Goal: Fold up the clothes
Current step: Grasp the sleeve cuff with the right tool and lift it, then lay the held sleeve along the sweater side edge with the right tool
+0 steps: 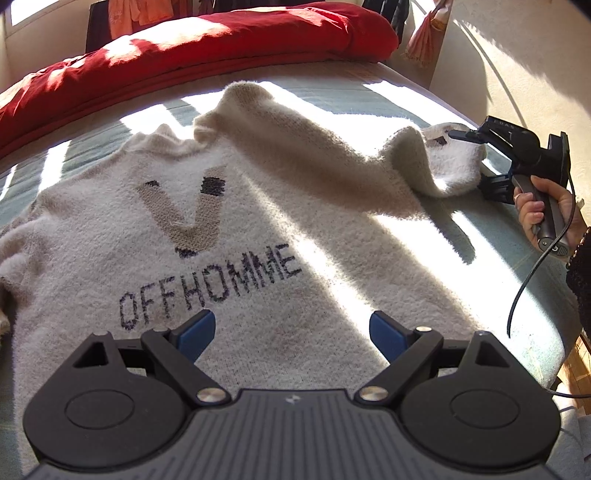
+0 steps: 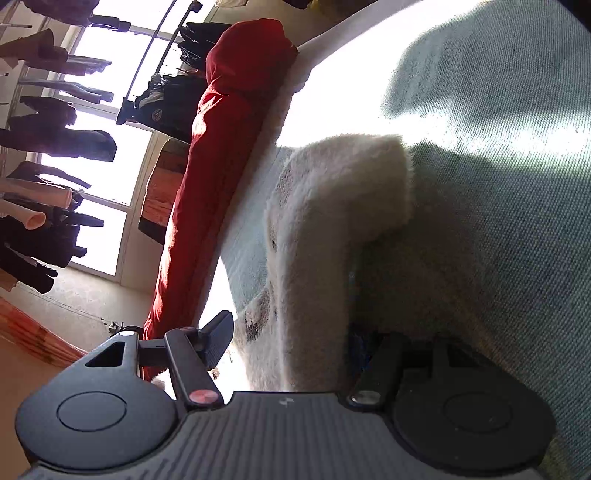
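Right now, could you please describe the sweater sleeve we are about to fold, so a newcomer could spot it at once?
Start at the bed with the red duvet along its far side. A cream sweater lies spread on it. The sleeve stretches out towards the right gripper, unlike the bunched one opposite.

sunlit bed (image 1: 517, 236) in pale green cover, red duvet (image 1: 207, 48), bright window (image 2: 110, 122), clothes rail (image 2: 162, 33)

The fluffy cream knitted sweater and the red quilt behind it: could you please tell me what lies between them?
Only a bare strip of pale green bed cover separates sweater from quilt, seen in the left wrist view.
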